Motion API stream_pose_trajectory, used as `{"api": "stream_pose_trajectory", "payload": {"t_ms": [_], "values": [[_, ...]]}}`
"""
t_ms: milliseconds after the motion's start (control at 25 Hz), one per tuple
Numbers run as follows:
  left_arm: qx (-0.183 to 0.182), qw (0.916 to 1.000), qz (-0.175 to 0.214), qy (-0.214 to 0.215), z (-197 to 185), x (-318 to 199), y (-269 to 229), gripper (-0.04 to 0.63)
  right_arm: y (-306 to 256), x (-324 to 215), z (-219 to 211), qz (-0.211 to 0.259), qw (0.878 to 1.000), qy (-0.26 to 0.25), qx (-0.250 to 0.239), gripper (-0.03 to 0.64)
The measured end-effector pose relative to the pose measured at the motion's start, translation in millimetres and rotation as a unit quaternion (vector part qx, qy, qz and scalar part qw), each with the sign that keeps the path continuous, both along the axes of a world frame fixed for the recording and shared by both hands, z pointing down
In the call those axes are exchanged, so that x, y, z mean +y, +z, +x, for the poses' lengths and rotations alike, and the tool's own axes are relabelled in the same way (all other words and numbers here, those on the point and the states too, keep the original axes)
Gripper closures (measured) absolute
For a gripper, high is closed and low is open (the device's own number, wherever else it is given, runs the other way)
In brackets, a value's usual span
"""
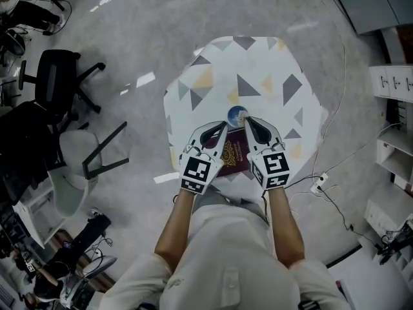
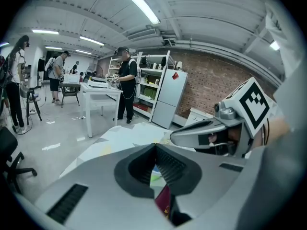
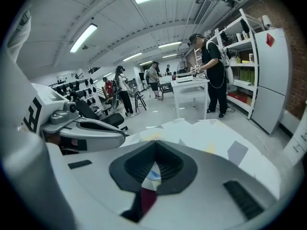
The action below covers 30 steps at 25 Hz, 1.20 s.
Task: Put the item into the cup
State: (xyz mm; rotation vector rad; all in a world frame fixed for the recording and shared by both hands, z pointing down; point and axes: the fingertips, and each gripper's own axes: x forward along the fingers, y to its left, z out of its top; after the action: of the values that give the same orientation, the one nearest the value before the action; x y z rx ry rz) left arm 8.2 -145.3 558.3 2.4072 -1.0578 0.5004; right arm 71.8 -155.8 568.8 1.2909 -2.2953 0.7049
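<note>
Passport [image 1: 233, 152], dark red, lies flat on the big triangle-patterned table [image 1: 258, 63]. Its long side points away from the person. It sits between the left gripper [image 1: 222, 128] and the right gripper [image 1: 250, 123], about as near to each. Both are squeezed closed and hold nothing. The little cup [image 1: 237, 115] stands just past it.

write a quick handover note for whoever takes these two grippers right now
Left gripper: jaws shut, nothing between them, at the booklet's left side.
Right gripper: jaws shut, empty, at the booklet's right side.
Booklet: lies flat on the table, near the person, between the two grippers.
Cup: stands upright just beyond the booklet.
Done: nothing yet, the booklet is not picked up.
Left: grip the booklet, lift it and put it into the cup.
</note>
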Motion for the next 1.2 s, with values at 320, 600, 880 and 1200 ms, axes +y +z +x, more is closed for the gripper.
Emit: {"api": "stream_pose_trajectory", "payload": {"t_ms": [320,600,880,1200], "values": [[0.001,1.0000,-0.009,0.000,1.1,-2.6,10.4,0.583,19.7,-0.5,-6.0,-0.020,1.000,-0.012,0.005,0.612],[0.003,0.9999,-0.013,0.002,4.2,-5.2,13.5,0.583,39.2,1.6,-8.7,-0.046,0.998,-0.027,0.013,0.612],[0.002,0.9998,-0.017,0.005,5.5,-5.1,18.8,0.583,49.8,0.9,-9.9,-0.055,0.998,-0.033,0.017,0.612],[0.001,0.9997,-0.023,0.007,4.4,-4.7,21.9,0.583,57.7,0.1,-11.7,-0.065,0.997,-0.030,0.020,0.611]]}}
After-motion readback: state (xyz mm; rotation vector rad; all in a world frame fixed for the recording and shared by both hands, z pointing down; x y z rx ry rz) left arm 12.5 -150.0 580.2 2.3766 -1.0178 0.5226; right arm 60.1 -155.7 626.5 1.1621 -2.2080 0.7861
